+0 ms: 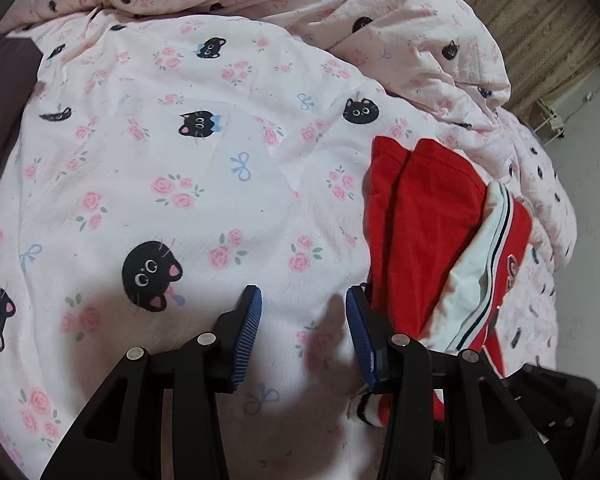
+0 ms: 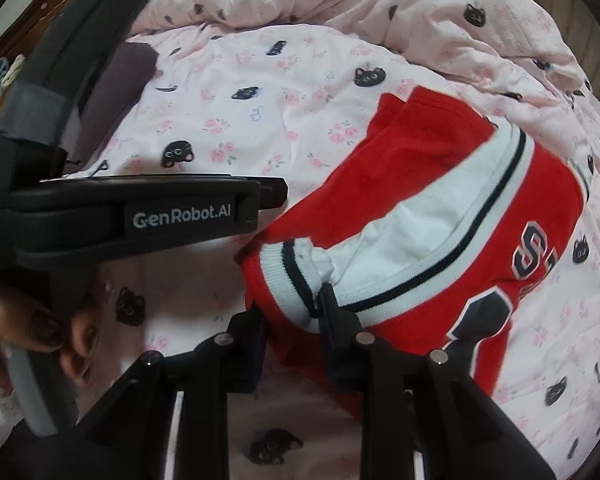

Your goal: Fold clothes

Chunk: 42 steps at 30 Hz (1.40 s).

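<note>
A red jersey (image 2: 439, 140) with white, black-striped trim and dark lettering lies folded on the pink cat-print duvet (image 1: 180, 200). My right gripper (image 2: 292, 314) points down at its near edge. The white ribbed sleeve cuff (image 2: 288, 276) fills the gap between the jaws and touches both. In the left wrist view the red jersey (image 1: 419, 220) lies to the right. My left gripper (image 1: 303, 304) stands open over bare duvet, blue pads (image 1: 248, 320) showing and nothing between them; its right finger is beside the jersey's edge. The left gripper (image 2: 276, 194) also shows from the side, left of the jersey.
The duvet is bunched into a ridge (image 2: 379, 20) along the far side of the bed. A dark sheet (image 1: 4, 80) shows at the left edge, and wooden floor (image 1: 539, 20) beyond the far right corner. A person's hand (image 2: 40, 328) holds the left gripper's body.
</note>
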{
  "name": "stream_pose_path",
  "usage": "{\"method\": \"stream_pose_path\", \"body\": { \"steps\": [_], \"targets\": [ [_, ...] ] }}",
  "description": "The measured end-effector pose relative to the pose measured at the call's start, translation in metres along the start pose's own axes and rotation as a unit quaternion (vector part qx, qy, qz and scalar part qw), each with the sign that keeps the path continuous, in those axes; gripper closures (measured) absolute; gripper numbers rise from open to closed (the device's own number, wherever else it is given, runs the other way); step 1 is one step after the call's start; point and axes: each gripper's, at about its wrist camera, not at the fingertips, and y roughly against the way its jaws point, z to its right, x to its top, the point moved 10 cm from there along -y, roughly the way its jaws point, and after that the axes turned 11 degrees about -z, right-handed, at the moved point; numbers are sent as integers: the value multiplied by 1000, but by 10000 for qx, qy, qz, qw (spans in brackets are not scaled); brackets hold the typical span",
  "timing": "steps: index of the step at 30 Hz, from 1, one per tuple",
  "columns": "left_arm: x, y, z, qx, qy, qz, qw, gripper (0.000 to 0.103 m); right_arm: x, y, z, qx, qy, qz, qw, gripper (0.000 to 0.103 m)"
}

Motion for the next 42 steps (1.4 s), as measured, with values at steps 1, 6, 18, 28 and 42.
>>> {"method": "stream_pose_path", "body": {
  "steps": [1, 6, 18, 28, 42],
  "targets": [
    [0, 1, 0, -29, 21, 13, 10000, 64, 0, 7, 1, 105, 38, -15, 9999, 68],
    [0, 10, 17, -445, -48, 20, 9990, 64, 22, 63, 32, 244, -205, 406, 9987, 52],
    [-19, -3, 45, -219, -658, -194, 9974, 64, 139, 31, 94, -1455, 98, 301, 9888, 54],
    [-26, -3, 42, -357, -662, -457, 9961, 64, 150, 2, 90, -1533, 505, -21, 9869, 101],
    [-38, -6, 46, -149, -932, -630, 9935, 64, 170, -33, 81, -1143, 469, -72, 9923, 101]
  ]
}}
